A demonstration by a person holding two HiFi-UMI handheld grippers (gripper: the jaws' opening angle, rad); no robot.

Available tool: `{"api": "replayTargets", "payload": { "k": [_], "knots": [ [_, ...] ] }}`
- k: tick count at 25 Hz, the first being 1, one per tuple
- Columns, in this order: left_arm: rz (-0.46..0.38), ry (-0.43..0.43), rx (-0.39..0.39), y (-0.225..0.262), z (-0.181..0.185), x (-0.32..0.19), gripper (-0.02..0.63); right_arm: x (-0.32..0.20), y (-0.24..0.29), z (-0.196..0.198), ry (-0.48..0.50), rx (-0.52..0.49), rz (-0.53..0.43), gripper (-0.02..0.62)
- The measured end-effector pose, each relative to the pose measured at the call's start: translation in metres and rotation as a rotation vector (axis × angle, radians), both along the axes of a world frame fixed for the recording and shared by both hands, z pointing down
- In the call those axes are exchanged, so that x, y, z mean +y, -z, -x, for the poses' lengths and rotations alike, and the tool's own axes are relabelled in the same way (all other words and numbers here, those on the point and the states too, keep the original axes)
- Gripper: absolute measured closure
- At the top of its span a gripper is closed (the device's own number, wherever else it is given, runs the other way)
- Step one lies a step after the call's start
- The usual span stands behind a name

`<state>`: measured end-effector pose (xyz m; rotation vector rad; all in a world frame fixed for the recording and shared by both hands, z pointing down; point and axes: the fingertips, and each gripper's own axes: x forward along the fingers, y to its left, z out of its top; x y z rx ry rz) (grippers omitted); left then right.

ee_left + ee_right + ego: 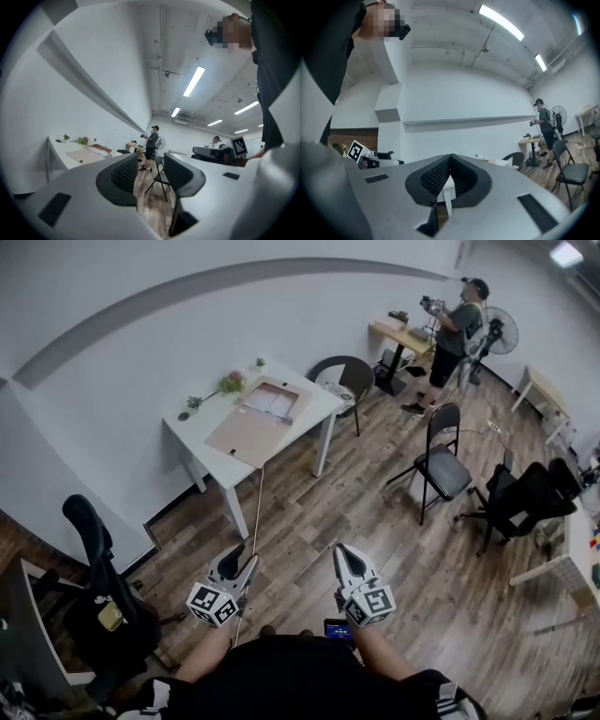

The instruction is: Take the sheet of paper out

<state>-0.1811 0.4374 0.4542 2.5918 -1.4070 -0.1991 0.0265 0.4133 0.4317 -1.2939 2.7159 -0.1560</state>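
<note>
Across the room stands a white table [319, 404] with an open brown cardboard folder [251, 426] lying on it. A pale sheet of paper [269, 400] rests on the folder's far flap. Both grippers are held low in front of the person, well short of the table. My left gripper [243, 564] is open with nothing between its jaws; in the left gripper view [150, 172] the folder [89, 153] shows far off at the left. My right gripper [345, 557] is shut, its tips meeting on nothing [450, 158].
Small plants [231, 382] stand at the table's back edge. A black chair [344, 377] sits behind the table. A folding chair [441, 461] and an office chair [523, 500] are to the right, another office chair [94, 554] at left. A person [458, 330] stands by a far desk.
</note>
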Motion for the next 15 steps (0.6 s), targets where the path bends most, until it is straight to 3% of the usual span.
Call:
{"api": "replayTargets", "payload": {
  "k": [7, 11, 15],
  "knots": [
    [0.014, -0.001, 0.074, 0.005, -0.032, 0.0, 0.445, 0.008, -0.009, -0.024, 0.022, 0.031, 0.048, 0.583],
    [0.017, -0.014, 0.061, 0.005, -0.043, 0.002, 0.445, 0.007, -0.007, -0.039, 0.015, -0.004, 0.057, 0.583],
    [0.033, 0.026, 0.088, 0.002, -0.045, 0.0, 0.446, 0.01, -0.021, -0.052, 0.046, -0.003, 0.109, 0.583]
  ]
}}
